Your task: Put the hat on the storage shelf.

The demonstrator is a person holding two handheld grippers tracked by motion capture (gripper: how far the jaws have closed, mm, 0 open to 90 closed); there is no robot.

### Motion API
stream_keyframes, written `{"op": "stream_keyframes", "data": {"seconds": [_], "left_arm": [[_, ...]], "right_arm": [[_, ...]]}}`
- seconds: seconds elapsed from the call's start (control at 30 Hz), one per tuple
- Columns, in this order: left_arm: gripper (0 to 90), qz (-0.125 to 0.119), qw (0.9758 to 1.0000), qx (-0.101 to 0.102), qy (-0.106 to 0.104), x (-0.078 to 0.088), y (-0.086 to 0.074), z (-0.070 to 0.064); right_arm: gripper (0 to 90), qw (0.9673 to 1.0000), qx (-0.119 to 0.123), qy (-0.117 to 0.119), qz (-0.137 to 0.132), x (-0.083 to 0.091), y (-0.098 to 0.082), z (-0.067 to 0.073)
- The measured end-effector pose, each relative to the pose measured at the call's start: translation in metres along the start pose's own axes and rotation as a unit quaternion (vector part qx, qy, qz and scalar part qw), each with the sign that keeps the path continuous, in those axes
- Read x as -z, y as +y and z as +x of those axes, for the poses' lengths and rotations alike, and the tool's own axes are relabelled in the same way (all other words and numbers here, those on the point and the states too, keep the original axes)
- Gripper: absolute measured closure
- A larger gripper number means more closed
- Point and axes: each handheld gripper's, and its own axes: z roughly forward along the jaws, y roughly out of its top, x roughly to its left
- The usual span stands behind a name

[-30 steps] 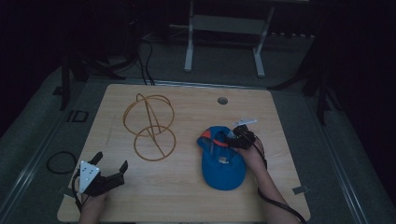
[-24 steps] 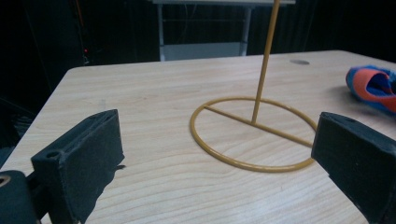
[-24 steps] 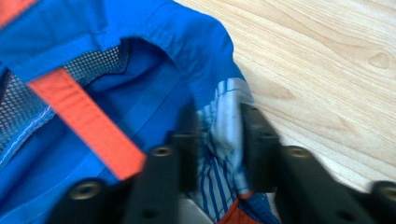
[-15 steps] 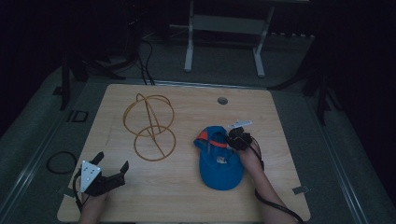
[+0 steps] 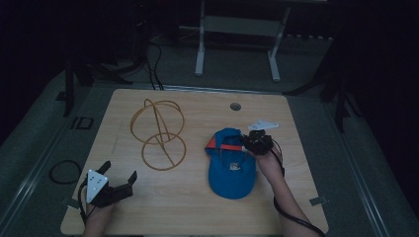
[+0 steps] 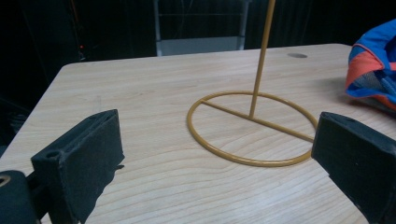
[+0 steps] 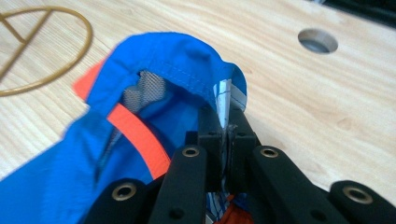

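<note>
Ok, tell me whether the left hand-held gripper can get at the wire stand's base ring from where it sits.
Probably yes. The left hand-held gripper is open, and only bare table lies between it and the wire stand. The blue cap sits off to the side.

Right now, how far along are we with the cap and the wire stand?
Done: the right hand-held gripper is shut on the rear edge of the blue cap. In hand: that edge is raised, the rest lies on the table. Left, as it looks: carrying the cap to the yellow wire stand, which stands bare. The left hand-held gripper waits open.
</note>
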Motion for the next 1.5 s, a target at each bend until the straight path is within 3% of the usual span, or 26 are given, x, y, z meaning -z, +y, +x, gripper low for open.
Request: {"op": "stream_keyframes", "data": {"seconds": [0.13,0.27,0.4,0.53,0.63,0.7,0.77,0.9,1.03,1.2,1.27,1.3,1.5], "left_arm": [[2.5,0.005,1.0000,0.006,0.005,0.000,0.001,0.001],[2.5,0.029,0.9995,0.006,0.009,-0.001,0.003,0.000],[4.0,0.055,0.9983,0.017,-0.011,0.001,0.010,-0.003],[6.4,0.046,0.9988,0.010,-0.009,0.006,0.023,-0.006],[6.4,0.038,0.9988,0.023,-0.020,0.012,0.036,-0.004],[6.4,0.036,0.9982,0.030,-0.038,0.017,0.045,-0.006],[6.5,0.036,0.9978,0.022,-0.051,0.021,0.055,-0.011],[6.4,0.028,0.9958,0.019,-0.085,0.027,0.075,-0.025],[6.5,0.031,0.9923,0.005,-0.120,0.027,0.095,-0.039],[7.2,0.033,0.9900,-0.010,-0.137,0.013,0.115,-0.058],[7.2,0.033,0.9900,-0.010,-0.137,0.013,0.115,-0.058],[7.2,0.043,0.9865,-0.020,-0.157,-0.001,0.127,-0.072],[7.2,0.046,0.9812,-0.047,-0.181,-0.019,0.146,-0.095]], "right_arm": [[87.8,0.9998,0.002,0.007,-0.021,0.014,0.008,0.004],[87.7,0.9991,0.007,0.013,-0.040,0.030,0.016,0.008],[87.7,0.9981,0.008,0.019,-0.058,0.044,0.023,0.010],[87.7,0.9967,0.012,0.022,-0.077,0.061,0.031,0.012],[87.7,0.9958,0.014,0.027,-0.087,0.071,0.035,0.012],[87.7,0.9956,0.015,0.027,-0.089,0.077,0.037,0.012],[87.7,0.9952,0.017,0.026,-0.093,0.082,0.039,0.011],[87.7,0.9941,0.016,0.028,-0.104,0.092,0.042,0.009],[87.7,0.9931,0.015,0.032,-0.112,0.101,0.044,0.008],[87.7,0.9920,0.022,0.030,-0.120,0.112,0.047,0.012],[87.7,0.9919,0.022,0.029,-0.121,0.113,0.047,0.013],[87.7,0.9913,0.023,0.033,-0.125,0.117,0.047,0.015],[87.9,0.9906,0.034,0.033,-0.128,0.124,0.049,0.020]]}}
